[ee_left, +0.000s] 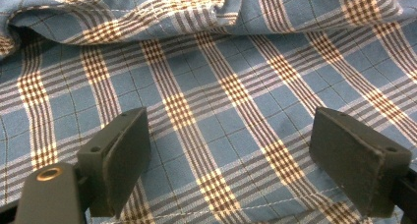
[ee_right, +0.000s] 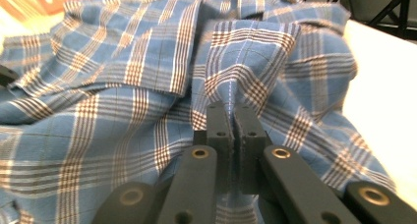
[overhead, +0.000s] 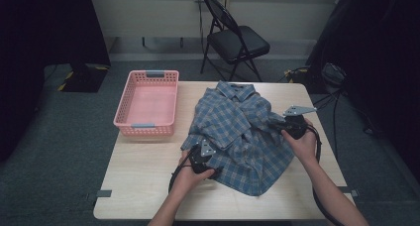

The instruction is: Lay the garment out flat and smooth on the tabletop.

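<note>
A blue plaid shirt (overhead: 237, 132) lies crumpled across the middle of the light wooden table (overhead: 143, 176), collar toward the far edge. My left gripper (overhead: 204, 147) rests at the shirt's near left side. Its jaws stand wide open just above flat fabric (ee_left: 221, 76), with nothing pinched between them (ee_left: 241, 160). My right gripper (overhead: 276, 124) sits at the shirt's right side. It is shut on a raised fold of the cloth (ee_right: 246, 81), and its two jaws (ee_right: 234, 113) are pressed together on that ridge.
A pink plastic basket (overhead: 144, 130) stands empty on the table's far left. A black folding chair (overhead: 233, 37) stands behind the table. Bare tabletop (ee_right: 383, 86) lies right of the shirt. Cables trail on the floor at the right.
</note>
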`<state>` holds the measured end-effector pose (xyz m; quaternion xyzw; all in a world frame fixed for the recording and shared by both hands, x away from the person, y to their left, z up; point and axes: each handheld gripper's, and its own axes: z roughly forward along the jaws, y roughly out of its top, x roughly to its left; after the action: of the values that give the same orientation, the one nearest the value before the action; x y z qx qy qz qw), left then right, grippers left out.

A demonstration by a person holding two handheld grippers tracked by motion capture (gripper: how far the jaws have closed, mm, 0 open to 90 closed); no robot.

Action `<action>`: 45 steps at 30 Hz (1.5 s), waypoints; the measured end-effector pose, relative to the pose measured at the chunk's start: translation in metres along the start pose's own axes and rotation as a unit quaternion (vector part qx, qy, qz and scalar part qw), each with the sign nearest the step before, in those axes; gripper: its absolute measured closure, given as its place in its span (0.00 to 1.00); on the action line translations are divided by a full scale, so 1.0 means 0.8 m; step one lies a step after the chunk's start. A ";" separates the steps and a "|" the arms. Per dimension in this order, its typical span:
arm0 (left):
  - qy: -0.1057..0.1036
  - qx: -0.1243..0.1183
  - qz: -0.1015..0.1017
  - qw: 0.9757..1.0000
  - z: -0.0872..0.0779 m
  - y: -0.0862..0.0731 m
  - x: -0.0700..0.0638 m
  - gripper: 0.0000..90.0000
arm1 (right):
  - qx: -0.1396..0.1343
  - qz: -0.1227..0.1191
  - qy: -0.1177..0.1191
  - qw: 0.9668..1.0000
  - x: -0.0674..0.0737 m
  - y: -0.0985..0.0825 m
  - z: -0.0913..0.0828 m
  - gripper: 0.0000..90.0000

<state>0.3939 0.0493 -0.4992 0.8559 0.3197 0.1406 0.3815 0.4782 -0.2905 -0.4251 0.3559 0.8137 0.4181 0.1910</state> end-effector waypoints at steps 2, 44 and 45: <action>0.000 0.000 0.000 1.000 0.000 0.000 0.000 0.17 | -0.006 0.001 -0.004 1.000 -0.003 0.002 -0.008 0.97; -0.001 0.000 0.001 1.000 0.001 0.001 0.000 0.17 | -0.049 0.088 -0.158 0.982 -0.173 0.008 -0.109 0.94; -0.001 0.000 0.001 1.000 0.001 0.001 0.000 0.17 | -0.046 0.097 -0.175 0.979 -0.185 0.006 -0.113 0.87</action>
<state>0.3951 0.0484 -0.4994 0.8561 0.3184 0.1401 0.3821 0.5247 -0.4474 -0.3670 0.4918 0.7092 0.4028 0.3048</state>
